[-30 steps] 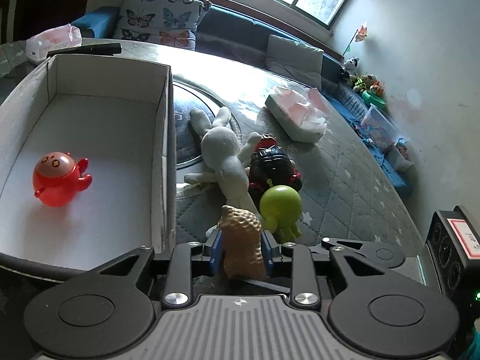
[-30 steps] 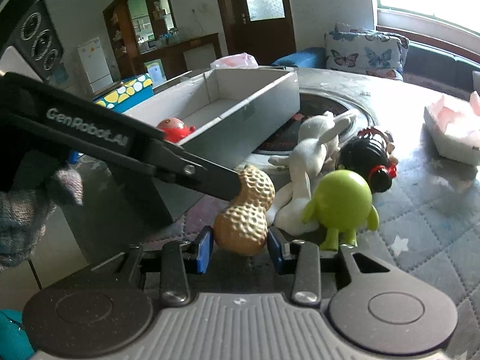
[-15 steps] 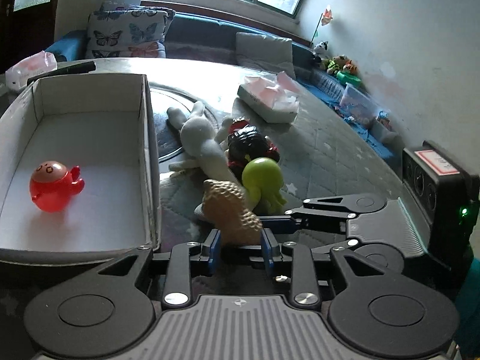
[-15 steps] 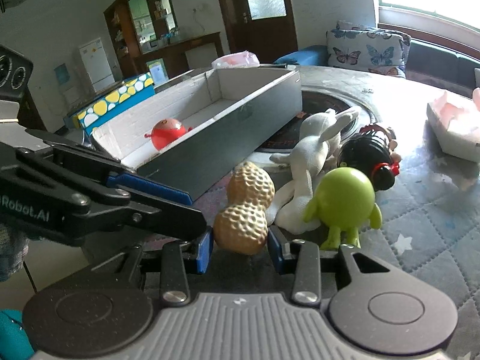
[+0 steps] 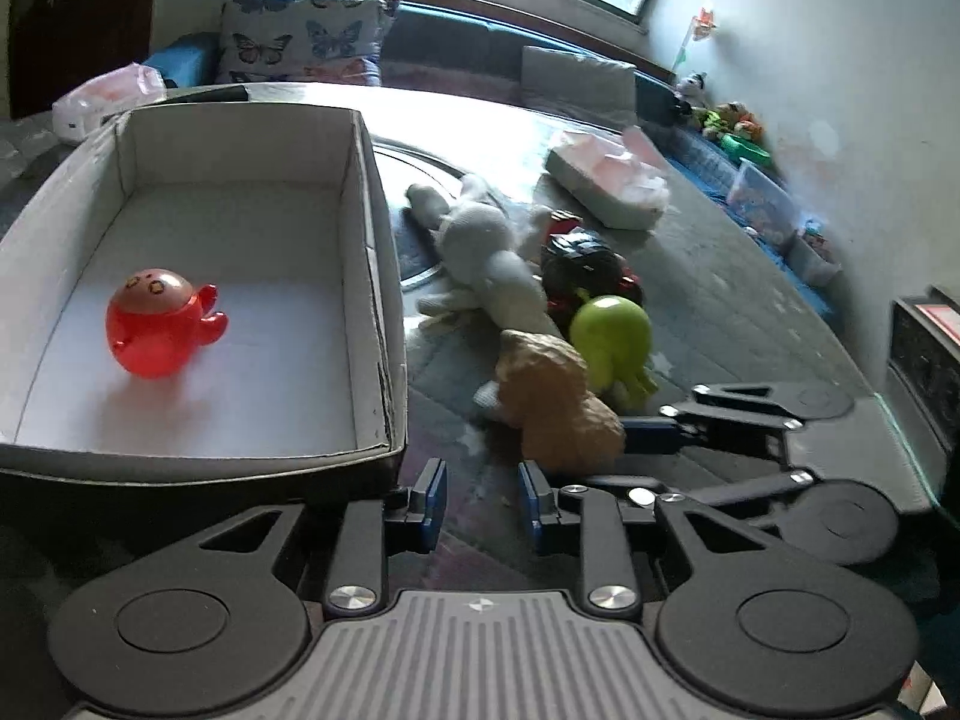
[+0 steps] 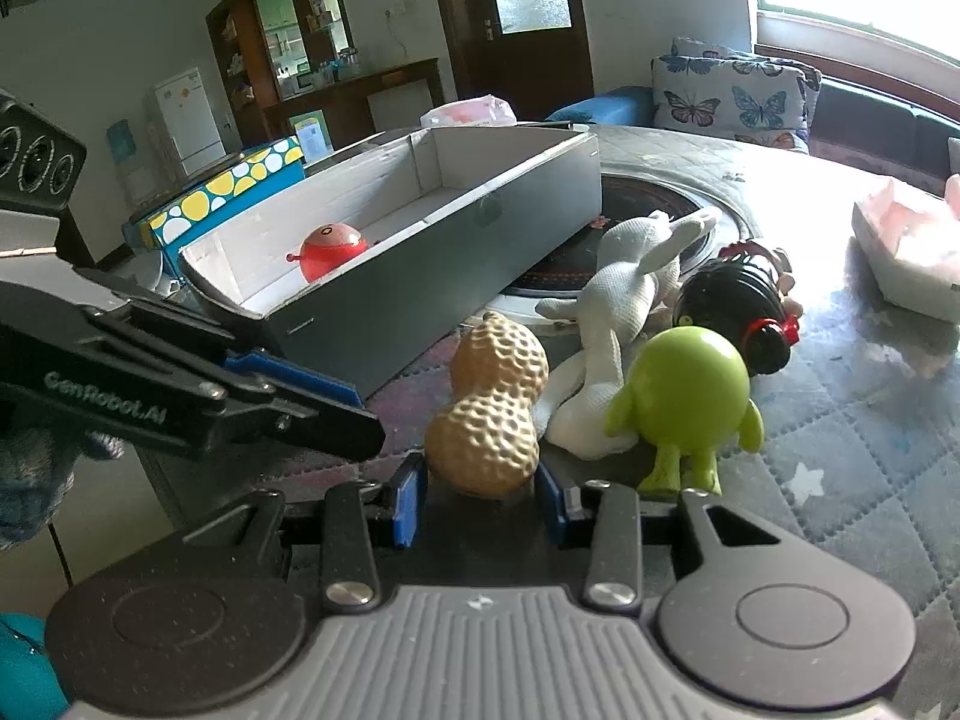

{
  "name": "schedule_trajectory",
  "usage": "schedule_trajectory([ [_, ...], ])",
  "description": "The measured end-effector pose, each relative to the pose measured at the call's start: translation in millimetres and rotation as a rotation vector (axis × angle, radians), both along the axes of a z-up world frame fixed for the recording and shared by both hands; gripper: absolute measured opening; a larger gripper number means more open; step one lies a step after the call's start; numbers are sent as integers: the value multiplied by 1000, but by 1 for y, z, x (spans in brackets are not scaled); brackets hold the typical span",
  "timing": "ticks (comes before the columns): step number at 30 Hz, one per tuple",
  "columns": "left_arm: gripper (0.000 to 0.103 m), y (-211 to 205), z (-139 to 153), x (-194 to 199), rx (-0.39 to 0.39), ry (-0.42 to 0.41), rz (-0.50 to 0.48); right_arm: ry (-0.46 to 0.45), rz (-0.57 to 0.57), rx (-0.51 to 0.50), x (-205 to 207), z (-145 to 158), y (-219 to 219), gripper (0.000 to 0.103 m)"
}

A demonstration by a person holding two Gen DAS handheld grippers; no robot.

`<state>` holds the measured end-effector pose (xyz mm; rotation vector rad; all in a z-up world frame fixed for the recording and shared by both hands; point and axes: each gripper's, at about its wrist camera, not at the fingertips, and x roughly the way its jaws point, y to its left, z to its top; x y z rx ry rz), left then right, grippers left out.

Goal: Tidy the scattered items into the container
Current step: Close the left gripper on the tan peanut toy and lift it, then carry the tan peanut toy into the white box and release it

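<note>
A tan peanut toy (image 6: 489,414) stands on the quilted table between the fingers of my right gripper (image 6: 480,495), which close on its base. It also shows in the left wrist view (image 5: 555,408). My left gripper (image 5: 480,495) is open and empty, just left of the peanut, by the near corner of the white cardboard box (image 5: 378,276). A red round toy (image 5: 159,327) lies inside the box. A green round figure (image 6: 684,399), a white plush rabbit (image 6: 624,300) and a black-and-red toy (image 6: 741,306) lie clustered right of the box.
A tissue pack (image 5: 612,183) lies further back on the table. A round dark inset (image 6: 648,204) sits in the table behind the toys. A sofa with butterfly cushions (image 5: 300,48) is behind the table. A pink plastic bag (image 5: 108,93) lies past the box.
My left gripper has let go of the peanut, opened and drawn back to the left. The right gripper stays around the peanut.
</note>
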<state>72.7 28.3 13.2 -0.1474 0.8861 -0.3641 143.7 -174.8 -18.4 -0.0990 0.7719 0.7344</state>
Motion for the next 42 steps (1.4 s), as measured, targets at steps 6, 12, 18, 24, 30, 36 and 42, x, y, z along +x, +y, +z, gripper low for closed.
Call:
schedule_trajectory([
  [6,27,11,-1,24,6,-5,56,-4,-6,5,0,3,-1,41],
  [12,27,21,-10,48,-29,35,100,-1,-13,22,2,9,-5,41],
  [18,29,20,-11,39,-103,63,80,23,-17,46,7,13,-7,41],
  [24,30,14,-7,32,-205,82,35,11,-7,44,3,18,-7,45],
  [30,31,14,-5,34,-234,94,43,13,-10,51,11,20,-8,45],
  [36,33,16,-8,39,-286,127,42,16,24,42,16,17,4,44],
  [42,35,13,-10,40,-326,137,41,16,41,16,17,15,10,40],
])
